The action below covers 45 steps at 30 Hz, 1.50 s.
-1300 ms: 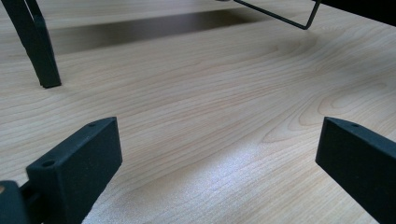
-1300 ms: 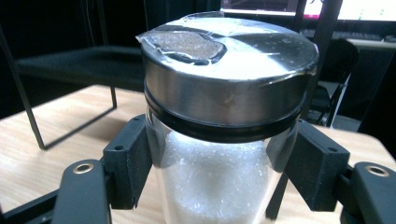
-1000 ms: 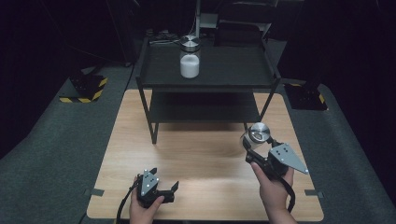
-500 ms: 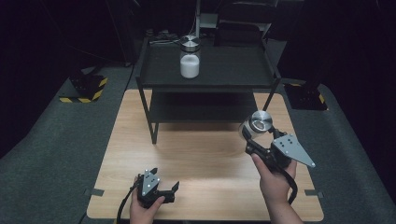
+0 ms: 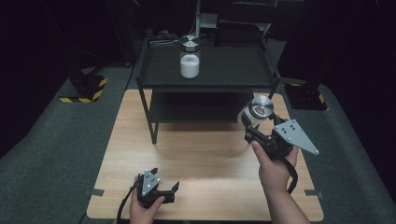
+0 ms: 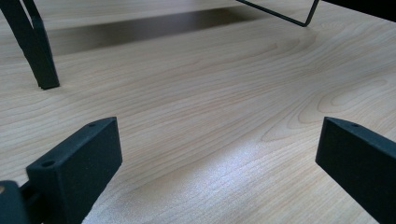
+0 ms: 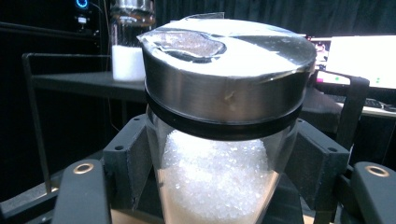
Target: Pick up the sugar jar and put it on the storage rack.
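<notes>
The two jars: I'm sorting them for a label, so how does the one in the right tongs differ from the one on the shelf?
The held jar is clamped in the right tongs above the wooden table, tilted; the shelf jar stands upright, untouched, on the black shelf. The held jar's contents look coarse and crystalline; the shelf jar's grain cannot be told. Both are clear glass with metal lids and white contents.

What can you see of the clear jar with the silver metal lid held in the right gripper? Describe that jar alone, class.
The clear jar with the silver metal lid looks like glass, partly filled with white crystals. Its round lid is brushed metal over a black sealing ring, and it is closed. It stands nearly upright, clamped at its sides between the black jaws of the right gripper, lifted off the wooden table in front of the black shelf rack.
</notes>
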{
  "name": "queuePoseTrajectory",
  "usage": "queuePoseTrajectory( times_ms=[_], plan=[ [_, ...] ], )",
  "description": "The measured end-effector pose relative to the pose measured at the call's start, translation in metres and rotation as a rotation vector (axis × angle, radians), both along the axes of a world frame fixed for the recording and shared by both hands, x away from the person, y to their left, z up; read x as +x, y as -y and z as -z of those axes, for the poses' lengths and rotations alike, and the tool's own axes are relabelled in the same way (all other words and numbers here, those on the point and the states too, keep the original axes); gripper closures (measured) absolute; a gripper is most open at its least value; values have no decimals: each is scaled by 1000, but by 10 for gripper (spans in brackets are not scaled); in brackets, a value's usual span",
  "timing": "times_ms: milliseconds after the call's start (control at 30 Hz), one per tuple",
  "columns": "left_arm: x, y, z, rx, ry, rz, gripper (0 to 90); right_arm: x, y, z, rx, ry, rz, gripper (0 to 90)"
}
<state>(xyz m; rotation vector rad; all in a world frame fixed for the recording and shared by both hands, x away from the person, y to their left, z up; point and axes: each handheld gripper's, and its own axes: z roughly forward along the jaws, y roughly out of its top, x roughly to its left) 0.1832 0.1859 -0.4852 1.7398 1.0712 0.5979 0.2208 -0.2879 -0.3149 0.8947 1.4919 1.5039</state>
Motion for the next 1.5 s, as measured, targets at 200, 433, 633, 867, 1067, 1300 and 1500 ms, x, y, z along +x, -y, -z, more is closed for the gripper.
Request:
queuePoseTrajectory(
  times_ms=[200, 433, 633, 867, 1067, 1300, 1500],
  plan=[
    [0, 0, 0, 2, -1, 4, 7, 9, -2, -11, 11, 10, 5, 308],
    [1, 0, 0, 4, 0, 7, 7, 25, -5, -31, 24, 15, 23, 308],
    [1, -1, 0, 4, -2, 13, 7, 35, -6, -42, 34, 5, 29, 309],
    [0, -1, 0, 2, 4, 11, 7, 48, -10, -55, 25, 12, 54, 309],
    [-1, -1, 1, 0, 8, 12, 7, 64, -18, -67, 11, 0, 73, 308],
    [-1, -1, 1, 0, 7, 12, 7, 85, -31, -78, -4, -27, 96, 308],
    [0, -3, 1, -9, 5, 15, 7, 112, -44, -85, -12, -60, 118, 308]
  ],
)
